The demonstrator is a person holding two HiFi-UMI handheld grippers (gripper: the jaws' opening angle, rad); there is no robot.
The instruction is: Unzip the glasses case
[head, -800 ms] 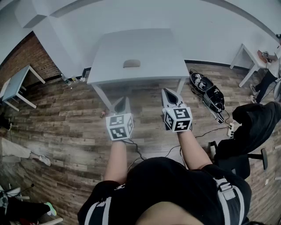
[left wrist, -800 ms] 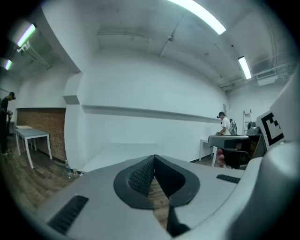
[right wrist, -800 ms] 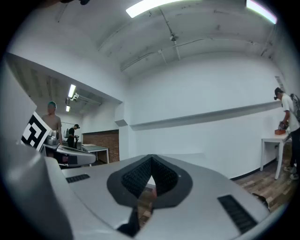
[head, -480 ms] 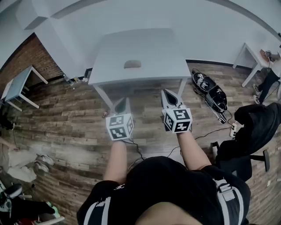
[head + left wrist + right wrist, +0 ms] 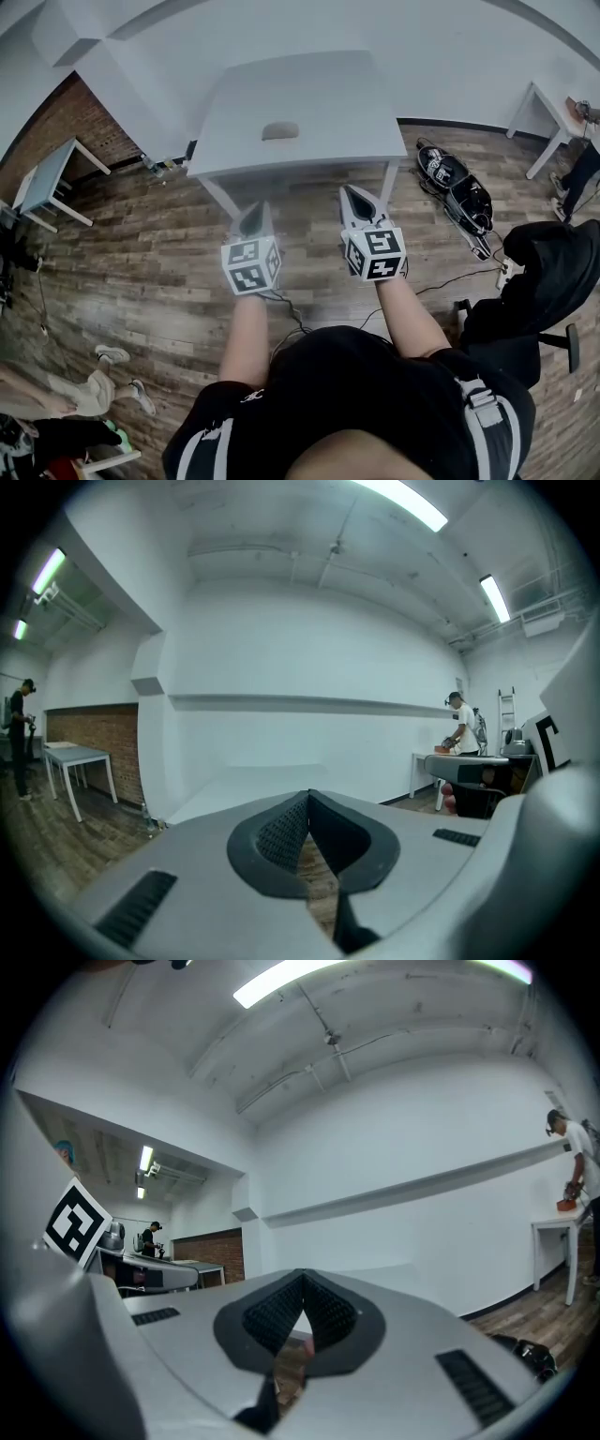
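A small grey-brown glasses case (image 5: 280,130) lies near the middle of the white table (image 5: 319,94), ahead of me in the head view. Both grippers hang in the air over the wooden floor, short of the table's front edge. My left gripper (image 5: 252,211) is shut with nothing in it, and its dark pads (image 5: 281,832) meet at the tip. My right gripper (image 5: 353,194) is also shut and empty, its pads (image 5: 323,1312) pressed together. The case does not show in either gripper view; the table top is faintly seen beyond the left gripper (image 5: 307,795) and the right gripper (image 5: 302,1275).
Black bags (image 5: 455,187) and cables lie on the floor right of the table. A black office chair (image 5: 539,281) stands at the right. A small table (image 5: 47,178) is at the left, another white table (image 5: 548,103) at the far right. A person's legs (image 5: 56,394) show at the lower left.
Both grippers have edged a little forward toward the table, still shut. A person at the lower left has walked across the floor.
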